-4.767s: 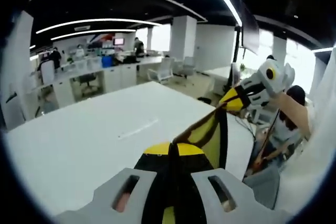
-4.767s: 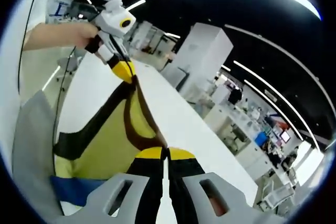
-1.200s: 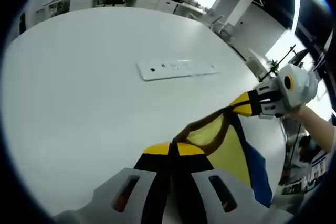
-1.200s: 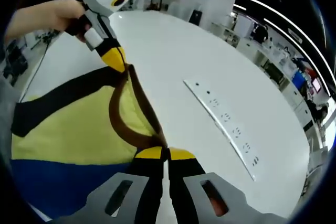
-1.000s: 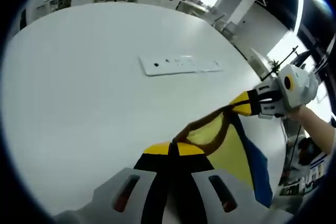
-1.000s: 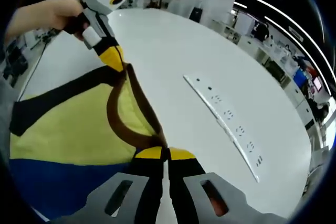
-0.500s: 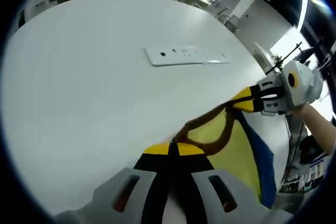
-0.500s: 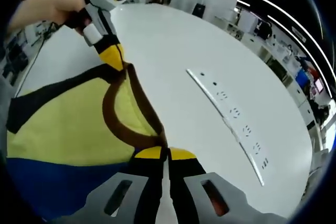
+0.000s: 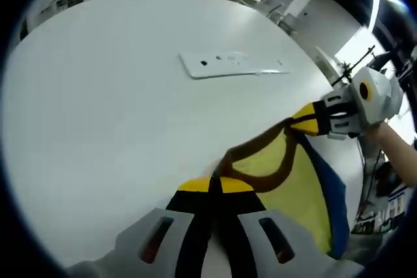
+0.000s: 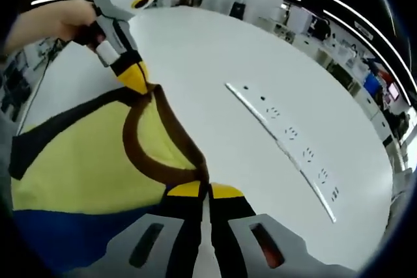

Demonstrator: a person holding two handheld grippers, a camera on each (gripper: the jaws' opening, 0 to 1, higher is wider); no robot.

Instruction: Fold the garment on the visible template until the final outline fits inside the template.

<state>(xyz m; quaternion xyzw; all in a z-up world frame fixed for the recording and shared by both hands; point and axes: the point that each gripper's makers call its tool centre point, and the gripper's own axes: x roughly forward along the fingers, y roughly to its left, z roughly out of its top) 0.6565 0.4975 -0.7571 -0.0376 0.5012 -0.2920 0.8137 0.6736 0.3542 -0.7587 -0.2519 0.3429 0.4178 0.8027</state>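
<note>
Two grippers hold the garment [image 10: 85,161] by its brown-trimmed neckline, one at each end of the collar curve. In the left gripper view the left gripper [image 9: 212,183] has its jaws pressed together on the brown trim, and the right gripper [image 9: 301,122] comes in from the right, pinching the far end of the same trim. In the right gripper view the right gripper [image 10: 208,190] is likewise clamped narrow on the trim, with the left gripper [image 10: 138,81] gripping the other end at upper left, a hand [image 10: 52,21] behind it. The garment is yellow with black bands at the shoulders and a blue lower part; it hangs or drapes from the two grips at the near edge of the white table [image 10: 215,50], and whether any of it rests on the tabletop cannot be told. A flat white strip with sockets [image 10: 280,138] lies on the table well apart from the cloth. No template outline is discernible on the white surface in either view. Judgement: the task is at an early stage, since the garment is spread open between the grips with no fold made. Laying it flat, all the folding and the fit check against the template are left to do.
</note>
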